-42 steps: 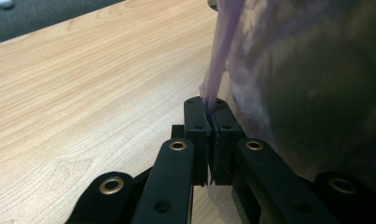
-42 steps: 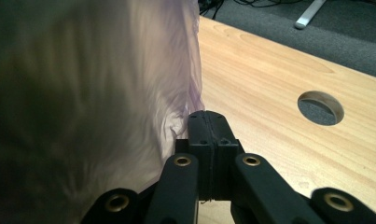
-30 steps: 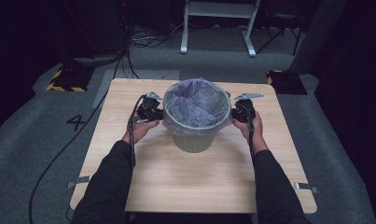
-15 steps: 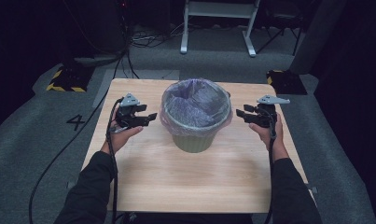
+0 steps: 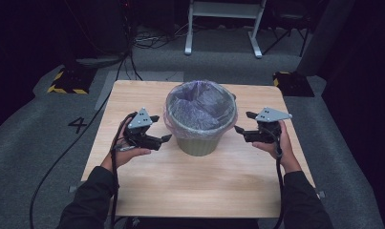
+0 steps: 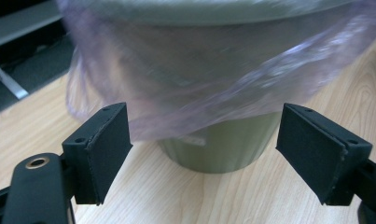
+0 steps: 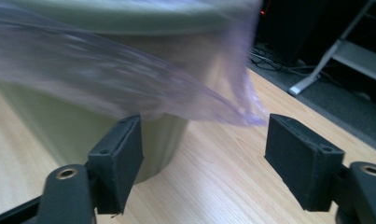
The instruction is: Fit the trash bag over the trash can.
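Both grippers have pulled back from the green bin [image 5: 199, 138], and their jaws have just been opening with nothing between them. Now the left gripper [image 5: 162, 128] floats at the bin's left side, fingers spread wide and apart from it. At the other side is the right gripper [image 5: 242, 122], spread wide too and not touching. The bin stands upright near the middle of the wooden table [image 5: 199, 186], with a thin purple bag [image 5: 199, 107] folded over its rim.

Olive-green bin [image 5: 196, 144], translucent lilac liner [image 5: 199, 107]
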Available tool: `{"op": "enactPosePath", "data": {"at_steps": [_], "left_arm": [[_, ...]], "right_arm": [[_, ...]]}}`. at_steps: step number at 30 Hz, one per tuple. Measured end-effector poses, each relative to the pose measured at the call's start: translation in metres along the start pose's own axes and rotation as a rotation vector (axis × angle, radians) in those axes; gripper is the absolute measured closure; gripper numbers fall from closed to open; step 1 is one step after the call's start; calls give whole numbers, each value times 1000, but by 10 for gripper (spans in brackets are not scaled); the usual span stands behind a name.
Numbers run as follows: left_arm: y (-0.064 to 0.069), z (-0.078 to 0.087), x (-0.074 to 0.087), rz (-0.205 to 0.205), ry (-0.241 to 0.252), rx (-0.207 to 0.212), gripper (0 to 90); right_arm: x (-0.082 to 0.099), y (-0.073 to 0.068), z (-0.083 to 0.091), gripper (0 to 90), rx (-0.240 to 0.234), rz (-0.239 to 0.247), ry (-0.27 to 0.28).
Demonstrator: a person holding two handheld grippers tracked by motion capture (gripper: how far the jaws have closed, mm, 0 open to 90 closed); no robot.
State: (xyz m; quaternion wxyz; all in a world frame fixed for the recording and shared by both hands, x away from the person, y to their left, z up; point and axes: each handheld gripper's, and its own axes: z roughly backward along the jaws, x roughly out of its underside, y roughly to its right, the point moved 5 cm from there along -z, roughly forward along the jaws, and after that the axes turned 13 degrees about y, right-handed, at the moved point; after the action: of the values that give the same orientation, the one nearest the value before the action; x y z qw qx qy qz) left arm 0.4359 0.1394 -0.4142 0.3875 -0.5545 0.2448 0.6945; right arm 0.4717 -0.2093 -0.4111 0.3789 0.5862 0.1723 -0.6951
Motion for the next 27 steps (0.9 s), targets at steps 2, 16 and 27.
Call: {"op": "enactPosePath", "data": {"at_steps": [2,16,27], "left_arm": [[6,-4,-5,-8,9,9,182],[3,-20,-2,-67,-49,40,879],[5,-29,18,-67,-116,44,899]], "right_arm": [[-6,-11,-2,264,14,65,3],[-5,-31,-8,886,-45,109,38],[14,-40,-11,900,-68,96,-28]]}}
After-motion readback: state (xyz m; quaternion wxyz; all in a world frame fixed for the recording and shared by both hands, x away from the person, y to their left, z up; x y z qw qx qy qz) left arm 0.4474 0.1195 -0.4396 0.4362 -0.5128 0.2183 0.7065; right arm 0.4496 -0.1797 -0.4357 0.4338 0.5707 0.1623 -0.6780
